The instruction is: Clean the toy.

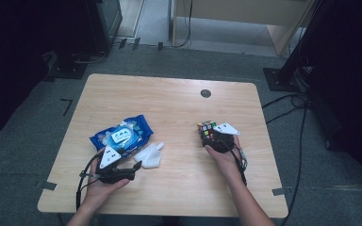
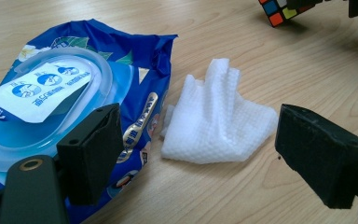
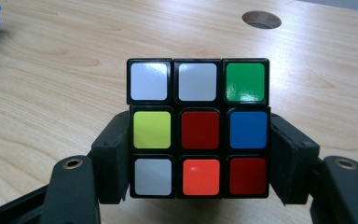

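A scrambled puzzle cube (image 3: 198, 127) with coloured stickers sits between the two black jaws of my right gripper (image 3: 198, 158), which press on its left and right sides. In the high view that gripper (image 1: 215, 137) holds the cube (image 1: 206, 129) at the table's right half. A crumpled white wet wipe (image 2: 216, 116) lies on the wood just ahead of my left gripper (image 2: 216, 158), whose jaws stand wide apart with nothing between them. From above, the left gripper (image 1: 136, 165) rests beside the wipe (image 1: 151, 156), near the front left.
A blue wet-wipe pack (image 1: 121, 135) with a pale flip lid lies left of the wipe, partly under the left jaw in the left gripper view. A round cable hole (image 1: 205, 93) sits near the far edge of the wooden table (image 1: 169, 197). Cables lie on the floor at right.
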`<state>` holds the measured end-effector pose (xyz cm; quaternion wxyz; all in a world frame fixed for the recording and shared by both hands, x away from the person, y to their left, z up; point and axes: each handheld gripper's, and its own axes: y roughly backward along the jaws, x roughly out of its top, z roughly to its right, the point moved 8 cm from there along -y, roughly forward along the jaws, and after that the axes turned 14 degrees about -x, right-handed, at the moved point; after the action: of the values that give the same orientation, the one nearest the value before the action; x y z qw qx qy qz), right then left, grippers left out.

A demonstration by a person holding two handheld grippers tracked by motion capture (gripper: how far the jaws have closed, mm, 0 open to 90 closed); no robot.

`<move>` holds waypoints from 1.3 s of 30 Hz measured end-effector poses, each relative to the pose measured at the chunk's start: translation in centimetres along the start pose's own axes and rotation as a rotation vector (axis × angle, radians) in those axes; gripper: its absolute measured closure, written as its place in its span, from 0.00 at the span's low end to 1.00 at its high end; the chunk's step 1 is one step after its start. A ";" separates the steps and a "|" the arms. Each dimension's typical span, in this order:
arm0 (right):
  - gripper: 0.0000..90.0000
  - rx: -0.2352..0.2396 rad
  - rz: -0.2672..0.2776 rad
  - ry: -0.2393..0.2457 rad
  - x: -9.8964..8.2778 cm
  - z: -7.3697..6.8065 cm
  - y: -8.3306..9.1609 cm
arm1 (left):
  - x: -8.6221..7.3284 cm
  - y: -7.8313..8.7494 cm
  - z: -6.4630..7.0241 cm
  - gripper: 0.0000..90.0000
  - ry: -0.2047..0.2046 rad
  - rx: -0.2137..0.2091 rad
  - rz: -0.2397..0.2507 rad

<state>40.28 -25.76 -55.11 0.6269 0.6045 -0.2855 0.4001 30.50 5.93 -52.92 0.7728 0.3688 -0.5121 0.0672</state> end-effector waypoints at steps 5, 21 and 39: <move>0.38 -0.001 -0.017 -0.001 -0.5 0.2 0.0 | 0.0 0.2 -0.3 0.17 0.006 0.007 0.001; 0.38 0.004 -0.080 0.008 -1.0 -0.2 -0.7 | -0.1 0.7 -0.4 0.17 0.018 0.014 0.009; 0.38 0.003 -0.137 0.022 -1.9 -0.3 -1.3 | -0.4 0.3 -0.4 0.17 0.015 0.009 -0.002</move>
<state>40.37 -25.67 -57.43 0.6550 0.6193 -0.2357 0.3633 30.52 6.54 -53.15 0.7750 0.3725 -0.5055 0.0716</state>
